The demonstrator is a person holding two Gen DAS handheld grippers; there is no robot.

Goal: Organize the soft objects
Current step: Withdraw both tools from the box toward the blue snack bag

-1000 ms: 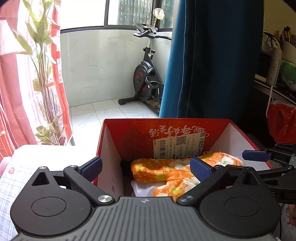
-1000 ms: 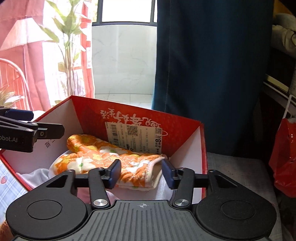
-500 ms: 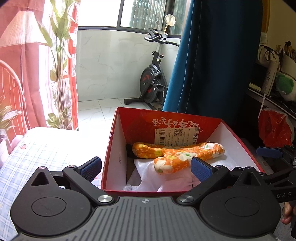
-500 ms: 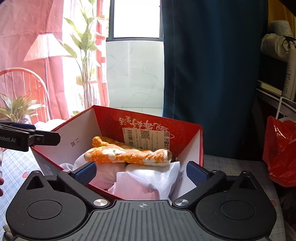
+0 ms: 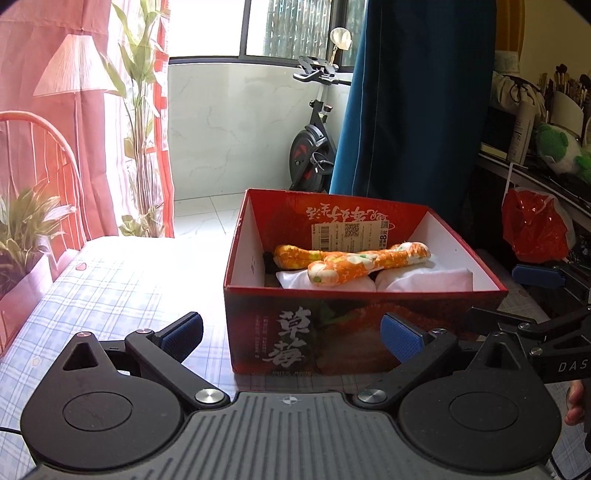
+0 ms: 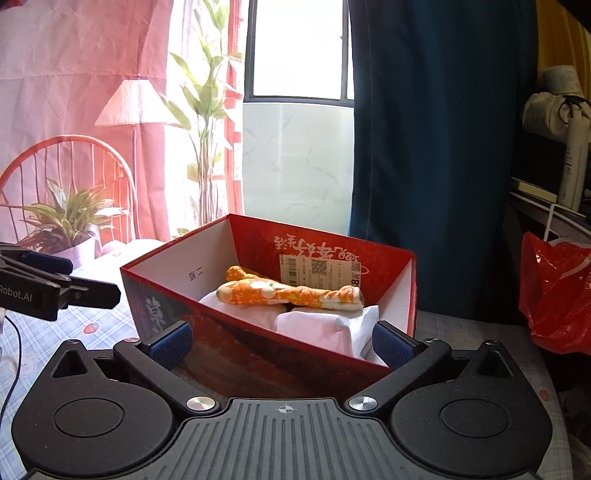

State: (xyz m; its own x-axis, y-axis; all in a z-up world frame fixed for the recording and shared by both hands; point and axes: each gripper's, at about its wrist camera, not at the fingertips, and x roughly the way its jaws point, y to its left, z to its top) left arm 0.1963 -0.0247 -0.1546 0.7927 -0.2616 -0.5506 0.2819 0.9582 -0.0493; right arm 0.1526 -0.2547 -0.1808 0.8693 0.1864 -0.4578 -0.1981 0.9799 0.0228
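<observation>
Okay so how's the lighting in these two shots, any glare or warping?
Left wrist view: the window is blown out, glare washes the checked tablecloth, and the blue curtain bows from fisheye. Right wrist view: backlit window; red box interior stays clear and sharp.

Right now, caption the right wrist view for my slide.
Open right gripper empty before the red box, orange floral cloth atop white cloths.

Bright daylight through window (image 5: 207,27) above white marble-look wall (image 5: 229,129); pale tiled floor (image 5: 199,218) below it. Left of window: red curtain (image 5: 48,122), tall leafy plant (image 5: 140,122). Right of window: exercise bike (image 5: 314,140), then blue curtain (image 5: 417,110), cluttered shelf (image 5: 535,155) beyond.
</observation>
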